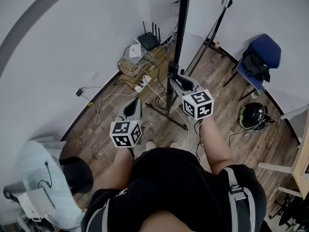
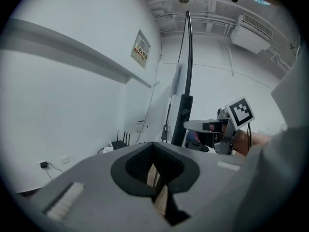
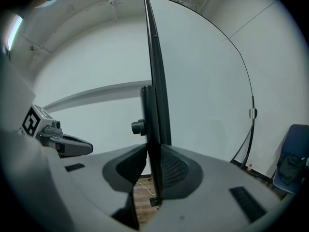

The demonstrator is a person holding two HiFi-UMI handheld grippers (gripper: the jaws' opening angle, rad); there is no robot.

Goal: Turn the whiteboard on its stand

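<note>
The whiteboard (image 1: 182, 28) shows edge-on as a thin black upright bar, its stand foot (image 1: 166, 114) on the wooden floor. In the right gripper view its white face (image 3: 207, 81) fills the right side, with a black clamp knob (image 3: 137, 126) on the frame. My right gripper (image 1: 176, 79) (image 3: 153, 164) is shut on the board's black edge, one pad pressed on each side. My left gripper (image 1: 131, 108) (image 2: 157, 170) hangs free to the left of the board, shut with nothing in it. It sees the right gripper (image 2: 208, 125) at the frame.
A white wall curves close on the left. Behind the board lie a router (image 1: 148, 40), a box of tangled cables (image 1: 140, 64) and a power strip (image 1: 143, 83). A blue chair (image 1: 263, 52) and a dark helmet (image 1: 252, 115) stand at the right. A slanted black pole (image 1: 212, 30) leans nearby.
</note>
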